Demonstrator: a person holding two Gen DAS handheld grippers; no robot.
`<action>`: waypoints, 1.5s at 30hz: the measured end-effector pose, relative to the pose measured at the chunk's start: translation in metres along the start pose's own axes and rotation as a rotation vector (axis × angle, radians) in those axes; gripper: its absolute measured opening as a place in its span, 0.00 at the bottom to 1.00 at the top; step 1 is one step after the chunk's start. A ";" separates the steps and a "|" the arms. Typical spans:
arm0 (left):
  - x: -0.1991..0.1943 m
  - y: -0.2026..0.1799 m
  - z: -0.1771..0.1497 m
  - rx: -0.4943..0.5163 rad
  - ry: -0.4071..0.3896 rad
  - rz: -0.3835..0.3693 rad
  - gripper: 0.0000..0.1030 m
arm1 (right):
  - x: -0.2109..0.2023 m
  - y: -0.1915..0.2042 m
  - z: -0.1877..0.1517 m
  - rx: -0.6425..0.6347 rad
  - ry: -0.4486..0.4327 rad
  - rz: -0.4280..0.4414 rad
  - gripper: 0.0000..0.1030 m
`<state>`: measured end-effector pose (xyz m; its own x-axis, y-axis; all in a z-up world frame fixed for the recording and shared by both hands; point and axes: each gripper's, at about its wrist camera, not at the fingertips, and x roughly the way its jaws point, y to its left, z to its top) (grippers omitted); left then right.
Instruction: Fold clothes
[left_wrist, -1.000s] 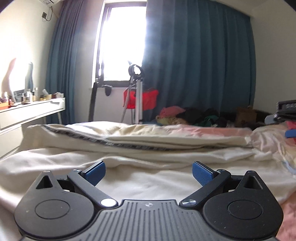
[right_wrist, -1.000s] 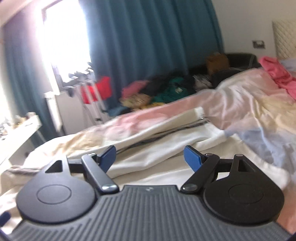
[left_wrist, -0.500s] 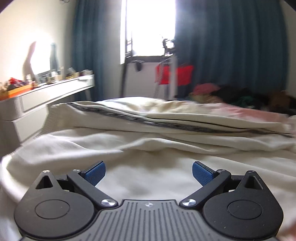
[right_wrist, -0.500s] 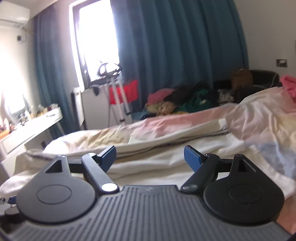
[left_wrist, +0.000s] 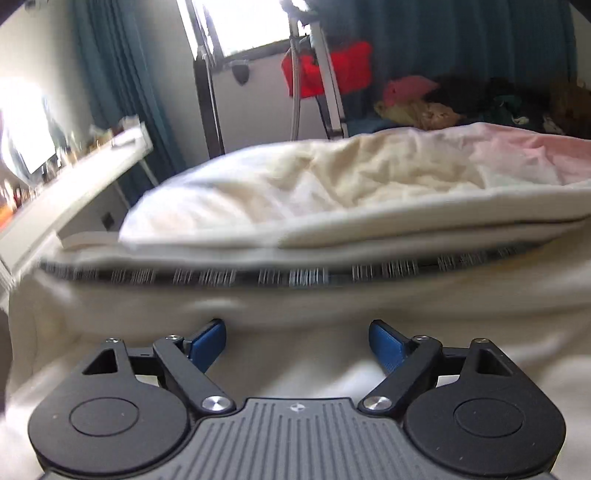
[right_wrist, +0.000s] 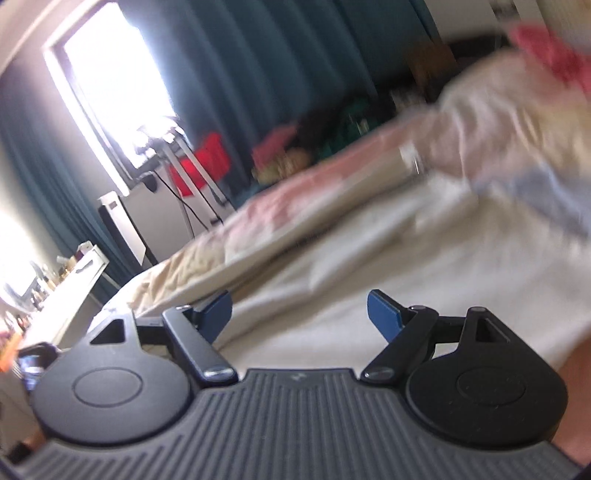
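Left gripper (left_wrist: 297, 341) hangs low over the cream garment (left_wrist: 369, 314), jaws closing with nothing between them. Right gripper (right_wrist: 299, 312) is wide open, empty, above the same cloth.

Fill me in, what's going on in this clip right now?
A person holds a two-finger tool in each hand over a cream garment spread on a bed. The left tool is low over the cloth near its dark patterned edge, jaws closing but nothing pinched yet. The right tool hangs open above the same cloth. Nothing is gripped; both views are motion-blurred.
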<state>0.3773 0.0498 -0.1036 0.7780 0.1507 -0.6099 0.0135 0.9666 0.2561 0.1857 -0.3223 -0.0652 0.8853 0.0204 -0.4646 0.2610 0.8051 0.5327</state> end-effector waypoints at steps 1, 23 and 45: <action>0.004 0.002 0.007 -0.014 -0.015 -0.003 0.84 | 0.003 -0.002 -0.001 0.019 0.012 0.012 0.80; -0.008 -0.023 0.046 -0.154 -0.015 -0.033 0.91 | 0.064 0.008 -0.022 -0.188 0.044 -0.025 0.79; -0.287 0.044 -0.146 -0.370 -0.137 -0.091 0.95 | -0.043 0.039 -0.037 -0.335 -0.010 0.014 0.79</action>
<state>0.0628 0.0795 -0.0271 0.8607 0.0559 -0.5060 -0.1212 0.9879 -0.0971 0.1436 -0.2697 -0.0510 0.8922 0.0280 -0.4508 0.1093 0.9550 0.2757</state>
